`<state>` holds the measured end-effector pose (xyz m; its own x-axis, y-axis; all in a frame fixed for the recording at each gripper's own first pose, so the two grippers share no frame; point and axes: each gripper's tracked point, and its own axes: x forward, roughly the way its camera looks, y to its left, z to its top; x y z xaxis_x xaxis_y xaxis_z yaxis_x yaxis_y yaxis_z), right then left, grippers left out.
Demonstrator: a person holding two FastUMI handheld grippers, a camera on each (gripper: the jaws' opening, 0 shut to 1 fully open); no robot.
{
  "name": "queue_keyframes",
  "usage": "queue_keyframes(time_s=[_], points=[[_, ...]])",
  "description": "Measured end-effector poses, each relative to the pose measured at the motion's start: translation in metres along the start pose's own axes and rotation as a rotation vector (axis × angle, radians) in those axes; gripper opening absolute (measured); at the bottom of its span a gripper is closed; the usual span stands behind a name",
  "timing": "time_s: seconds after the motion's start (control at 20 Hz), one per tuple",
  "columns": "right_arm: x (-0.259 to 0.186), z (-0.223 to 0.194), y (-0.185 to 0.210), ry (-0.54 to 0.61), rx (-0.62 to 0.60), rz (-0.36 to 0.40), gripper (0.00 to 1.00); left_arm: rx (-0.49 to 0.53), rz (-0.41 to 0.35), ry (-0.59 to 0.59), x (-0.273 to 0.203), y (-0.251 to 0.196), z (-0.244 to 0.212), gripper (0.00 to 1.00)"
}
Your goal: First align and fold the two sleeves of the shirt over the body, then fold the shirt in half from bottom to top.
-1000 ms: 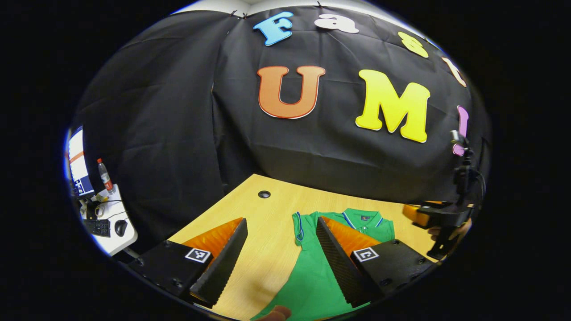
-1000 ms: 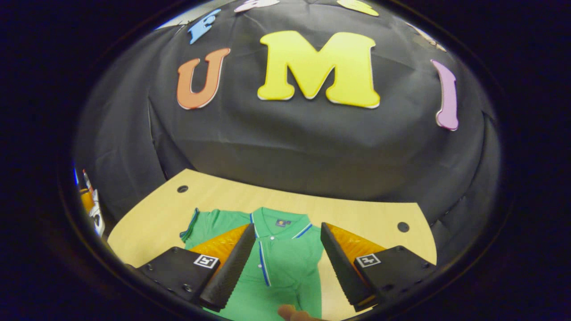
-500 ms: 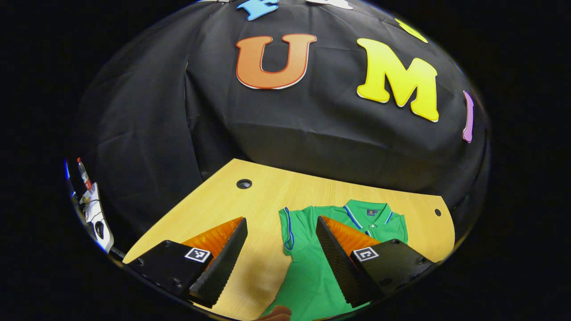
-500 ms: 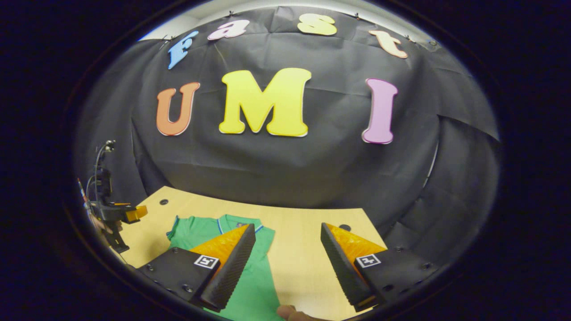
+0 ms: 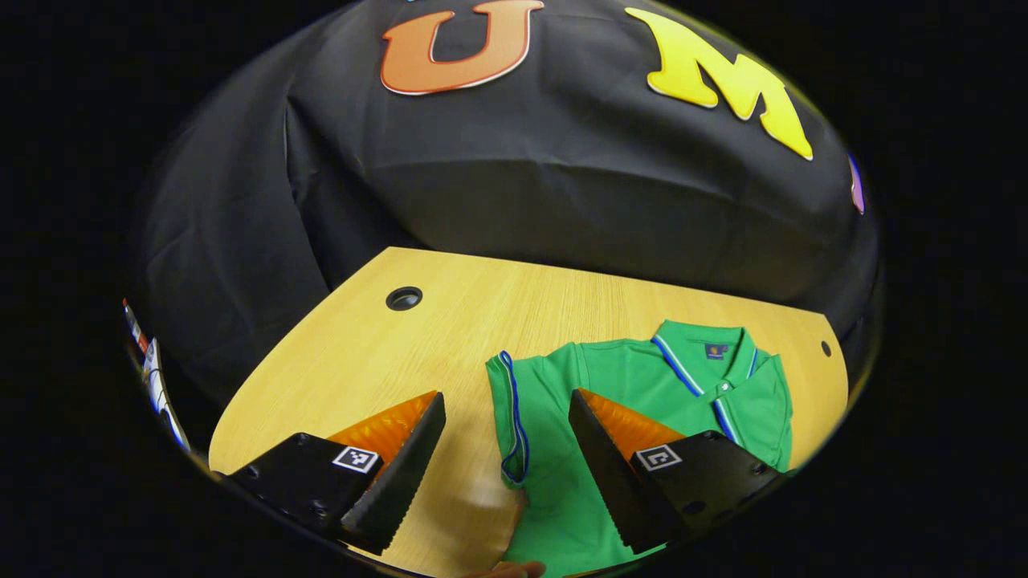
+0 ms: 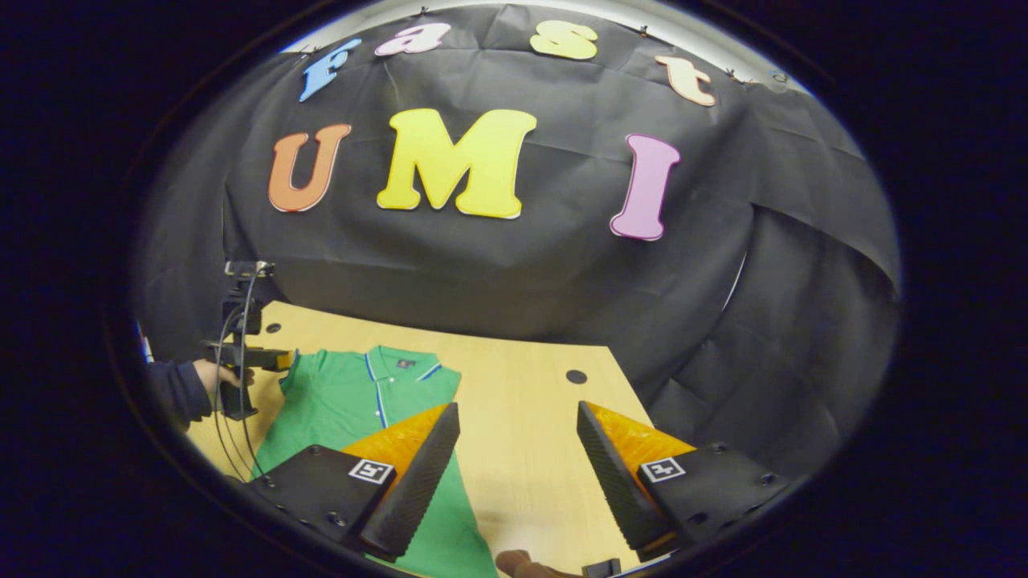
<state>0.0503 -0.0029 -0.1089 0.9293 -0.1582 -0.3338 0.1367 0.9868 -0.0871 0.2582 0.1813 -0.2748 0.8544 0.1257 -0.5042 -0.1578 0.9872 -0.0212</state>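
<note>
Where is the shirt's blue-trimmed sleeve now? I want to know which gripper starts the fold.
In the left gripper view the sleeve lies flat on the wooden table, just ahead of the open left gripper, between its fingers.

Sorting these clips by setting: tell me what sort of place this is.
Probably a staged recording booth: a black cloth backdrop hangs behind a light wooden table with round cable holes, and a green polo shirt lies flat on it.

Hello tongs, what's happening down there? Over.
Both tongs, left and right, open and empty. Green shirt flat on table, sleeves not folded. Nothing blocking.
</note>
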Motion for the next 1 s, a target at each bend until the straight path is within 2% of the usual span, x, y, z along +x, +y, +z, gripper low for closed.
queue_keyframes(time_s=[0.05, 0.25, 0.3, 0.35, 0.45, 0.5, 0.55, 0.7, 0.8, 0.85, 0.9, 0.95, 1.0], points=[[-0.001, -0.001, 0.001, 0.007, 0.000, -0.001, 0.93, 0.013, 0.003, 0.014, 0.009, -0.001, -0.006, 1.00], [0.002, 0.002, 0.000, 0.020, 0.003, -0.028, 0.95, 0.064, -0.007, 0.056, 0.030, -0.005, -0.018, 0.98], [0.002, 0.004, 0.000, 0.021, 0.012, -0.031, 0.95, 0.067, -0.003, 0.053, 0.034, -0.003, -0.017, 0.96], [0.005, 0.002, -0.002, 0.025, 0.018, -0.039, 0.93, 0.059, -0.009, 0.052, 0.037, -0.005, -0.016, 0.88], [0.009, -0.004, -0.001, 0.047, 0.032, -0.045, 0.93, 0.019, -0.005, 0.061, 0.041, -0.004, -0.013, 0.84], [0.011, -0.007, -0.001, 0.060, 0.045, -0.050, 0.95, 0.001, 0.007, 0.060, 0.044, 0.001, -0.011, 0.90], [0.012, -0.011, 0.001, 0.072, 0.061, -0.050, 0.93, -0.015, 0.010, 0.055, 0.045, 0.004, -0.009, 0.80], [0.015, -0.027, 0.008, 0.116, 0.089, -0.045, 0.95, -0.054, -0.007, 0.052, 0.050, 0.004, -0.008, 0.69], [0.016, -0.033, 0.012, 0.133, 0.093, -0.043, 0.95, -0.065, -0.022, 0.064, 0.051, 0.004, -0.011, 0.51], [0.015, -0.037, 0.014, 0.139, 0.091, -0.039, 0.95, -0.070, -0.024, 0.068, 0.053, 0.004, -0.013, 0.56], [0.014, -0.038, 0.015, 0.142, 0.085, -0.038, 0.95, -0.073, -0.028, 0.072, 0.053, 0.004, -0.014, 0.54], [0.015, -0.040, 0.017, 0.144, 0.077, -0.035, 0.95, -0.073, -0.035, 0.076, 0.054, 0.002, -0.016, 0.50], [0.014, -0.041, 0.018, 0.146, 0.071, -0.033, 0.95, -0.068, -0.035, 0.082, 0.054, 0.002, -0.016, 0.41]])
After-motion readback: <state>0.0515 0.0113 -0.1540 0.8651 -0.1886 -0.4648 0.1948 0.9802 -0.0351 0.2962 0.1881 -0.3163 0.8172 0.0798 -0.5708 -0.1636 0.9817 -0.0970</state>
